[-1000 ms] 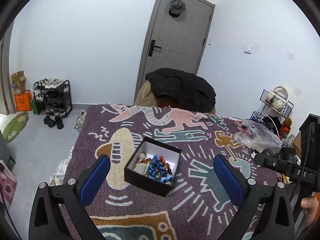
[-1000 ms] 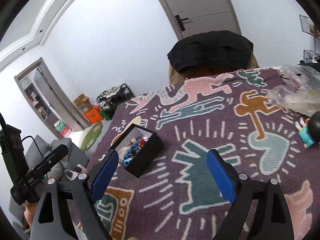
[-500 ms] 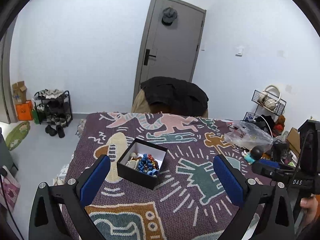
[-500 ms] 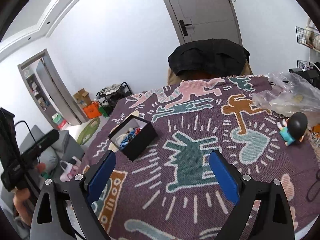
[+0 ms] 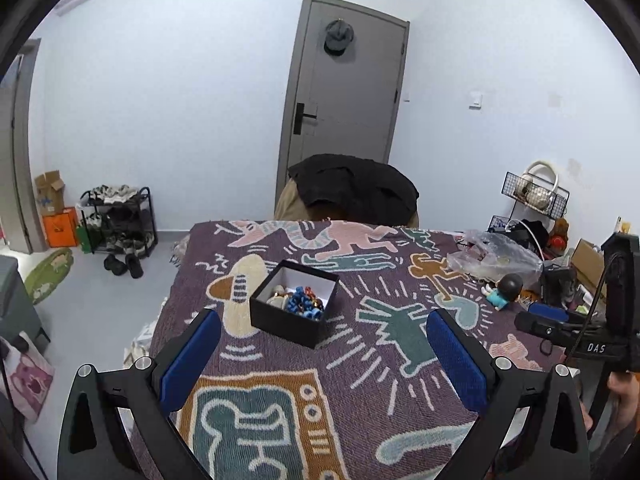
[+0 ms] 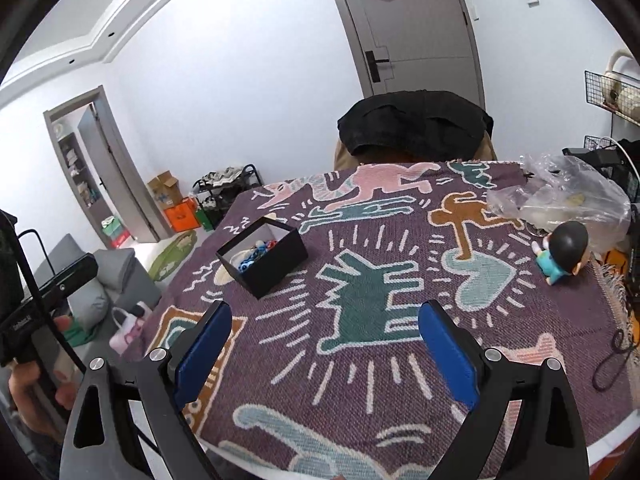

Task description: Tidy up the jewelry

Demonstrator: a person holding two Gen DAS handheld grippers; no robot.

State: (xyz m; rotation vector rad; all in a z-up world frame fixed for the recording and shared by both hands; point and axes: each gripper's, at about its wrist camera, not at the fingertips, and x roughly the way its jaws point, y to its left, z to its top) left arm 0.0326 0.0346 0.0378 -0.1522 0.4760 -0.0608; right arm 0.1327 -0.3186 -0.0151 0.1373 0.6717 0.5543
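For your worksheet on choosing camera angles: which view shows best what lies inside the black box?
The left wrist view: it looks into the open black box, so its blue and other coloured beads show against the white lining. In the right wrist view the box sits farther off and its near wall hides most of the contents.

Open black box (image 5: 294, 305) upright – beads (image 5: 303, 304) heaped inside.

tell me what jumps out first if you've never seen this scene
The loud purple blanket with cartoon figures covers the whole table. On its left half sits an open black box filled with colourful beads. Near the right edge a small doll sits beside a crumpled plastic bag, and both tools hang open with nothing between their blue pads.
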